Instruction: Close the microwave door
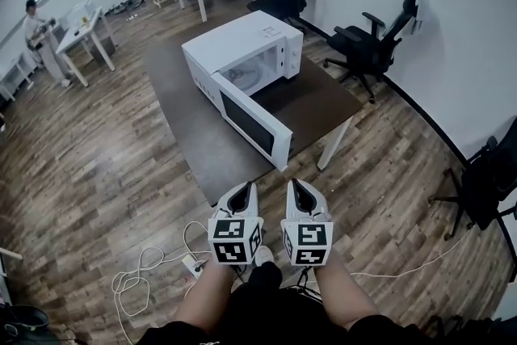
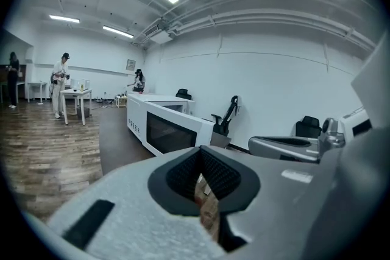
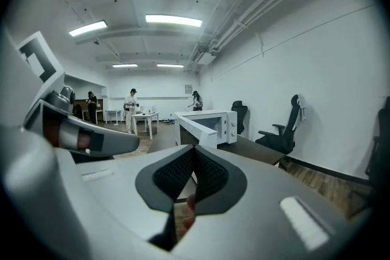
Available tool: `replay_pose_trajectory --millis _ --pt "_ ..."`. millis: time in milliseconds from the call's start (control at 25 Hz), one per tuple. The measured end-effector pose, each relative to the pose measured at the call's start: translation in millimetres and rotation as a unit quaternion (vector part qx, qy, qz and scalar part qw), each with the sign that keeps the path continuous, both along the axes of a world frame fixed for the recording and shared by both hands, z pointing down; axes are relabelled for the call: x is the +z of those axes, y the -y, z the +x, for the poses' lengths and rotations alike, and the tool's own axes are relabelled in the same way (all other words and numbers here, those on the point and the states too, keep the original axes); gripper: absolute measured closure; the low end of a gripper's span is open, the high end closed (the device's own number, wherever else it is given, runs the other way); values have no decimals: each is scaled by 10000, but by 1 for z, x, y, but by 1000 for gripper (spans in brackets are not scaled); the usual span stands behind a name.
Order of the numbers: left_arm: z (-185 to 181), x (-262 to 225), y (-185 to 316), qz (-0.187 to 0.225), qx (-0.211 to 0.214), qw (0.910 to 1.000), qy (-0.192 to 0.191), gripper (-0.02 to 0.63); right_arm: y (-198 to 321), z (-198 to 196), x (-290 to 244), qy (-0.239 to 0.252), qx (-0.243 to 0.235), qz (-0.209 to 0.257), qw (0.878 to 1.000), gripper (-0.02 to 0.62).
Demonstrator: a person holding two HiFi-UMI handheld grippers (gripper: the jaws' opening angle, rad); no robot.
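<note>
The microwave [image 1: 242, 52] sits on the table [image 1: 315, 101], well ahead of both tools. It's a white box, and its dark-windowed door [image 1: 252, 124] hangs wide open toward them. The left tool [image 1: 241, 193] and right tool [image 1: 301, 191] are both pinched together, empty.

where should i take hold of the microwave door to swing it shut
Probably the free vertical edge of the door, the end nearest you, approached from its window side on the left. It hinges at the far end on the microwave, so leverage is greatest there.
</note>
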State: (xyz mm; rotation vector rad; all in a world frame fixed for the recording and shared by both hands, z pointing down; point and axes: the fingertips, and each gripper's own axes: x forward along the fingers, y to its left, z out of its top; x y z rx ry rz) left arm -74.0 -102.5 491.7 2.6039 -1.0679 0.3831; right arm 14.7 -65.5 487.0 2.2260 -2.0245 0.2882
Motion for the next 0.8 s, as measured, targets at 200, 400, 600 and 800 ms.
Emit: replay_pose_trajectory --millis 200,400,600,800 --pt "2 0 38 -73 -59 10000 -30 604 46 2 3 -107 -58 -132 9998 578" --pt "4 -3 75 -87 -69 9999 -64 603 85 12 8 -137 148 -223 9995 532" --pt "4 -3 101 -145 -75 9999 -47 603 105 18 28 158 547 -526 9970 443" --pt "5 -4 113 -288 -89 9995 -122 603 118 21 44 219 659 -748 9948 417"
